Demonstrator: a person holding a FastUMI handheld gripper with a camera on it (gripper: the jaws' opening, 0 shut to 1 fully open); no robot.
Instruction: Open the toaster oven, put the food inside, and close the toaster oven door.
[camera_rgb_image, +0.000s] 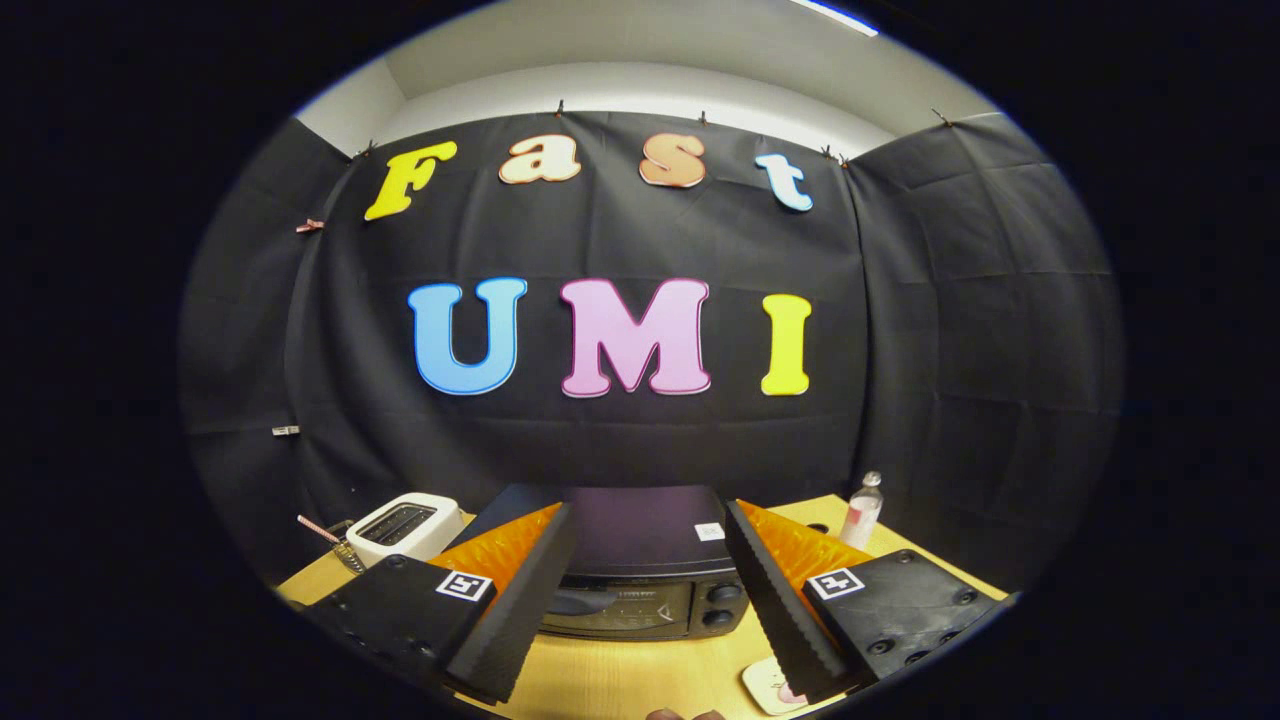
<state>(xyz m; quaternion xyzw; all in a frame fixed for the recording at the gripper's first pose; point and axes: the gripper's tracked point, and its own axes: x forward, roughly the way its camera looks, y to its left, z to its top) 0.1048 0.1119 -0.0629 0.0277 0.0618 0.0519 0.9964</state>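
A black toaster oven (640, 575) stands on the wooden table, just ahead of my fingers and framed between them. Its door (610, 608) is closed, with the handle across the top and two knobs (722, 605) on the right. My gripper (650, 640) is open, fingers spread wide, nothing between them. A small plate with food (770, 688) lies on the table near the right finger, partly hidden by it; what the food is I cannot tell.
A white slot toaster (405, 525) stands left of the oven, with a striped stick (320, 528) beside it. A small clear bottle (862, 510) stands at the back right. Bare wooden table (620, 675) lies in front of the oven.
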